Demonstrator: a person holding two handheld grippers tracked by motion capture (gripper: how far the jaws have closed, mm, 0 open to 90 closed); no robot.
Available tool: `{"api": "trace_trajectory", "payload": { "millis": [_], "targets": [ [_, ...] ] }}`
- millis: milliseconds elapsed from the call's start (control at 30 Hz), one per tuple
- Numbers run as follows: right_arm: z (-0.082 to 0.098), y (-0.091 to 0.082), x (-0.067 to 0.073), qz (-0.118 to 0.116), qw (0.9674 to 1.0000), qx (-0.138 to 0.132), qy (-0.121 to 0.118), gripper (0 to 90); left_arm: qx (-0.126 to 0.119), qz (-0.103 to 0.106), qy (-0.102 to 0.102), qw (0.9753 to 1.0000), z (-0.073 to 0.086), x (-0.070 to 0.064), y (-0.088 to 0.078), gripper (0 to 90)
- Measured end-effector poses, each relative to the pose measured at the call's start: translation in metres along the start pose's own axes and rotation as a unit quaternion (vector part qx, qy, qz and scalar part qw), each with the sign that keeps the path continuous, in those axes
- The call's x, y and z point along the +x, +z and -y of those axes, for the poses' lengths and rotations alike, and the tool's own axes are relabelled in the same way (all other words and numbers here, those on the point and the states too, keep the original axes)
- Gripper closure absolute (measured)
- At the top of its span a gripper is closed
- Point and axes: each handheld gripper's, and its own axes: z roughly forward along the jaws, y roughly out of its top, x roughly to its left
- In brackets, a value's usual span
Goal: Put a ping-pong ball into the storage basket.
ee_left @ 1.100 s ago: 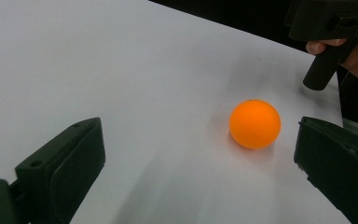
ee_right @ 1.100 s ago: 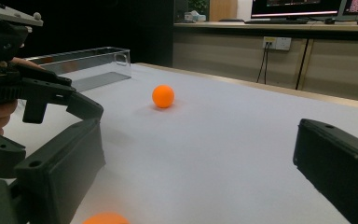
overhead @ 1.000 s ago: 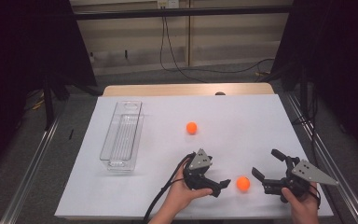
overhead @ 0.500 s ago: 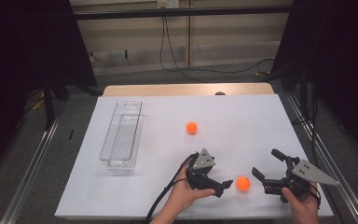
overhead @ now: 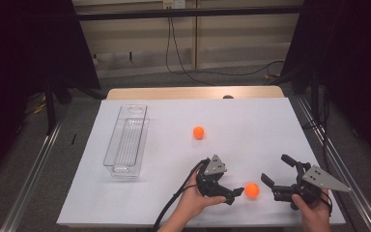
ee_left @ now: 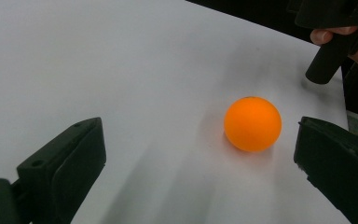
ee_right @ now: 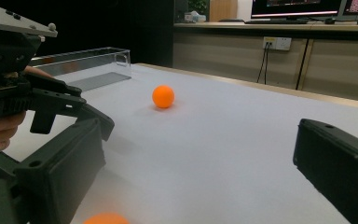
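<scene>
Two orange balls lie on the white table sheet (overhead: pixel 251 121). The near ball (overhead: pixel 251 190) rests between my two grippers. My left gripper (overhead: pixel 235 195) is open just left of it. In the left gripper view the near ball (ee_left: pixel 252 123) lies on the sheet inside the gap, close to the right jaw, with the left gripper (ee_left: pixel 200 154) not touching it. My right gripper (overhead: pixel 275 169) stands open to the ball's right with nothing in it. The far ball (overhead: pixel 198 132) sits mid-table, and in the right gripper view this far ball (ee_right: pixel 163 96) lies ahead of the right gripper (ee_right: pixel 200 158).
A clear plastic tray (overhead: pixel 125 140) lies lengthwise on the left of the sheet, with nothing visible in it. A wooden strip (overhead: pixel 193 93) runs along the table's far edge. Metal rails flank both sides. Cables trail on the floor beyond.
My left gripper has edged slightly right, closer to the near ball. Both balls and the right gripper have stayed put.
</scene>
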Motion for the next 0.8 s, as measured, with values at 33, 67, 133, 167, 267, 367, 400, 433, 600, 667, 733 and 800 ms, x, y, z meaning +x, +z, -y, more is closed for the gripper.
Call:
{"api": "trace_trajectory", "payload": {
  "millis": [33,67,133,167,267,367,400,433,600,667,733,800],
  "targets": [
    [-0.0001,-0.0002,0.0001,0.000,1.0000,0.000,0.001,1.3,-0.001,0.000,-0.002,1.0000,-0.0005,-0.0007,0.0013,2.2],
    [-0.0001,-0.0002,0.0001,0.000,1.0000,0.000,0.001,1.3,-0.001,0.000,-0.002,1.0000,-0.0005,-0.0007,0.0013,2.2],
    [0.0000,-0.0001,-0.0002,0.000,1.0000,0.000,0.000,1.3,0.002,0.001,-0.001,1.0000,-0.0010,-0.0009,0.0023,2.2],
    [0.0000,-0.0001,-0.0001,0.000,1.0000,0.000,0.000,1.3,0.003,0.002,-0.001,1.0000,-0.0013,-0.0011,0.0034,2.3],
    [-0.0001,-0.0001,0.0000,0.000,1.0000,0.000,0.001,1.3,0.006,0.001,-0.001,1.0000,-0.0017,-0.0012,0.0042,2.3],
    [-0.0001,-0.0001,-0.0001,0.000,1.0000,0.000,0.000,1.3,0.008,0.003,-0.002,1.0000,-0.0020,-0.0015,0.0061,2.3],
    [-0.0001,-0.0001,-0.0001,0.000,1.0000,0.000,0.000,1.3,0.008,0.003,-0.002,1.0000,-0.0020,-0.0015,0.0061,2.3],
    [-0.0001,-0.0002,0.0000,-0.001,1.0000,0.000,0.001,1.3,0.009,0.003,-0.003,0.9999,-0.0019,-0.0015,0.0066,2.4],
    [-0.0001,-0.0001,-0.0001,-0.001,1.0000,0.000,0.000,1.3,0.014,0.004,-0.003,0.9999,-0.0018,-0.0020,0.0078,2.5],
    [0.0000,0.0000,-0.0001,0.000,1.0000,0.000,0.000,1.3,0.015,0.004,-0.003,0.9999,-0.0019,-0.0024,0.0083,2.5],
    [0.0000,0.0000,0.0000,0.000,1.0000,0.000,0.000,1.3,0.016,0.004,-0.003,0.9999,-0.0019,-0.0025,0.0091,2.5],
    [0.0000,0.0000,0.0001,-0.001,1.0000,0.000,0.000,1.3,0.017,0.004,-0.002,0.9999,-0.0022,-0.0026,0.0098,2.6]
  ]
}}
